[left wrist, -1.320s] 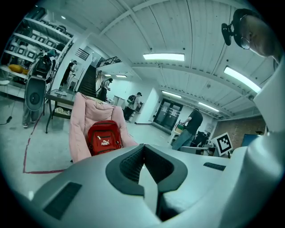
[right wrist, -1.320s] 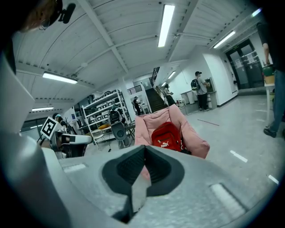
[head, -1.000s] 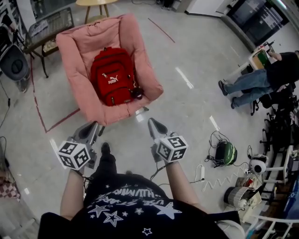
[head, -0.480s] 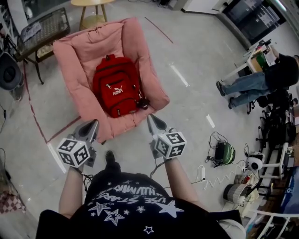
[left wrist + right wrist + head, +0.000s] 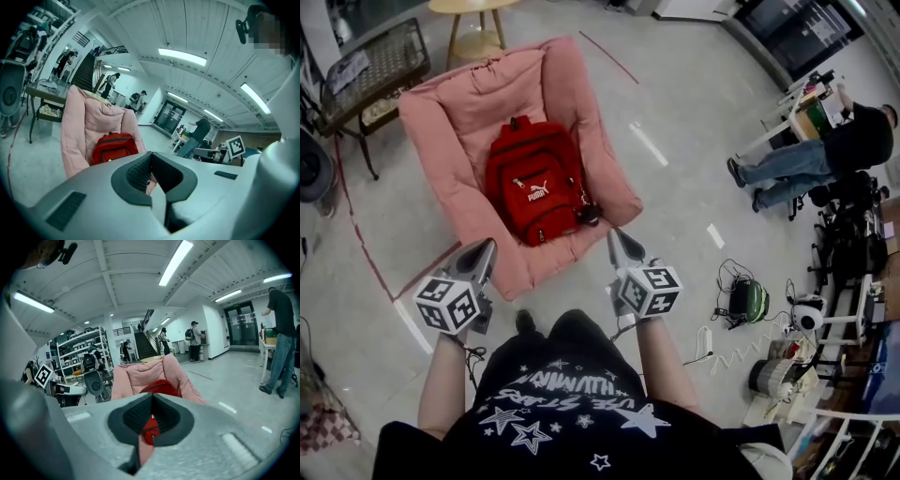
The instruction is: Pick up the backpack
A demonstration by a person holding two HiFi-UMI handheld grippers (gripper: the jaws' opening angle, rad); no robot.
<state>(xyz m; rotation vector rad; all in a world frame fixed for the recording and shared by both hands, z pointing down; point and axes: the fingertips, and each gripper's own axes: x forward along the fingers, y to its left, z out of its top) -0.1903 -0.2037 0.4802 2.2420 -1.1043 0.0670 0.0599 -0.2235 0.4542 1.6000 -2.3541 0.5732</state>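
Head view: the backpack (image 5: 532, 189) in the chair (image 5: 455, 131), upper centre, sits nearer our left gripper (image 5: 481, 251) and right gripper (image 5: 619, 242) than a second ago, so we are closing in for the grab. Its long axis runs near upright in frame, handle toward the top. Both jaws are closed, empty.

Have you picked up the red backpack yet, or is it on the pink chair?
Not yet. Done: the left gripper and right gripper are close, pointing at the pink chair. In hand: nothing. Both sets of jaws are shut and empty, short of the red backpack, which lies on the seat. Left to do: open the jaws, reach in, grip it and lift.
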